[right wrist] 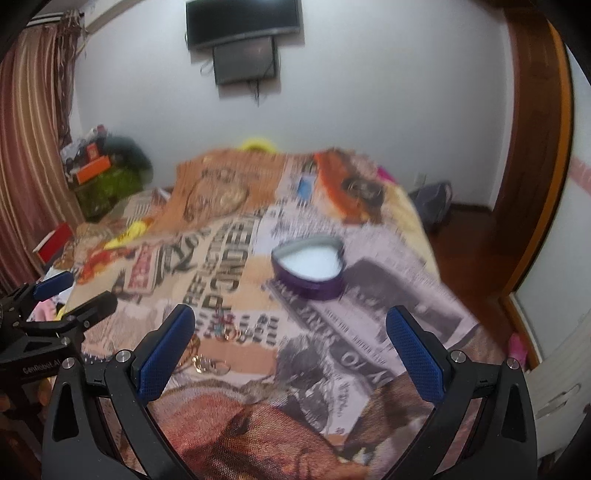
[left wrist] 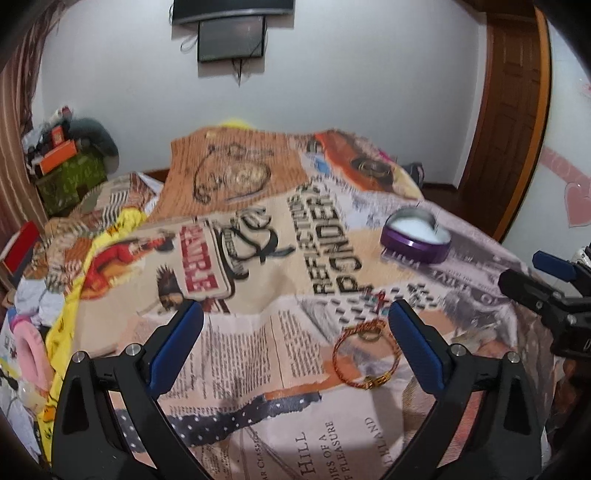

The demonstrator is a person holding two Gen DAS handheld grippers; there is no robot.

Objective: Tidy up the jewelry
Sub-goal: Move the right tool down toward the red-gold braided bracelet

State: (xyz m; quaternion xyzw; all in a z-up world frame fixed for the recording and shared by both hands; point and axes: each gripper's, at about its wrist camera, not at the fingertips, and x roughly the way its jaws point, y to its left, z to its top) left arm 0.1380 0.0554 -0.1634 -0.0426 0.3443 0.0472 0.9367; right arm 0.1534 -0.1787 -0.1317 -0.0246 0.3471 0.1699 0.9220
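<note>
A red-and-gold twisted bangle with a gold clasp [left wrist: 364, 356] lies flat on the newspaper-print patchwork bedspread [left wrist: 258, 258], in the lower right of the left wrist view, close against the inner side of that claw's right finger. A small gold ring [left wrist: 370, 334] rests at the bangle's upper edge, seemingly touching it. In the right wrist view more small gold rings [right wrist: 212, 363] lie on the bedspread just beside the blue pad of the left finger, and further tiny pieces sit a little above them, too blurred to tell apart.

The purple heart-shaped tin with a white lining [left wrist: 415, 236] stands open on the bedspread, above and to the right of the bangle and well apart from it; in the right wrist view the same tin [right wrist: 308, 269] sits near the frame's centre, above the gap between the fingers.

The left claw [left wrist: 295, 347] hangs over the bedspread with its blue-padded fingers spread wide, released and gripping nothing. The right claw [right wrist: 290, 350] is likewise spread wide and empty. Each shows at the edge of the other's view: the right one at the right border, the left one at the left border.

Beyond the bed, a dark wall-mounted screen [right wrist: 242, 22] sits at the top centre on a pale wall, striped brown curtains [right wrist: 33, 147] hang at the left, and a wooden door frame [right wrist: 535, 147] curves down the right.
</note>
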